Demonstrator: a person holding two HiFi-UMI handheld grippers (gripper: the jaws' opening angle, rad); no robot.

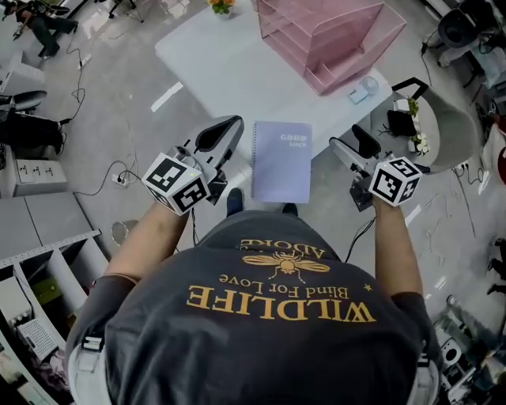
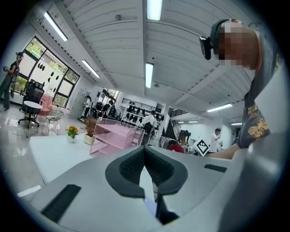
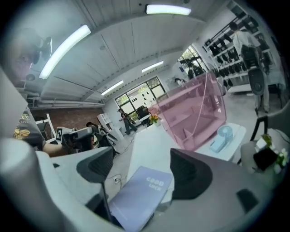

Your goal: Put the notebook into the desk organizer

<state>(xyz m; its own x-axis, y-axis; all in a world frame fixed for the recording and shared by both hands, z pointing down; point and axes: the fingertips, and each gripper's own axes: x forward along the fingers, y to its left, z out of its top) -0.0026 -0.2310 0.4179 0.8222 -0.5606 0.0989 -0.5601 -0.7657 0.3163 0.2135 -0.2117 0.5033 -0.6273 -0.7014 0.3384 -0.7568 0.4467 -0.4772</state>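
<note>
A lavender spiral notebook (image 1: 281, 161) lies flat on the white table (image 1: 213, 63), near its front edge. The pink see-through desk organizer (image 1: 332, 35) stands at the table's far right. My left gripper (image 1: 228, 125) hovers just left of the notebook, with its jaws shut on nothing. My right gripper (image 1: 348, 139) hangs to the notebook's right, open and empty. In the right gripper view the notebook (image 3: 140, 195) shows between the spread fingers of the right gripper (image 3: 141, 159), with the organizer (image 3: 192, 113) beyond. In the left gripper view the left gripper (image 2: 145, 156) has its pads together, and the organizer (image 2: 115, 136) is far ahead.
A small blue fan (image 1: 360, 93) sits on the table beside the organizer's near right corner. A flower pot (image 1: 221, 6) stands at the far edge. A round side table (image 1: 443, 126) with small items is at the right. Cables and a power strip (image 1: 32, 170) lie on the floor at left.
</note>
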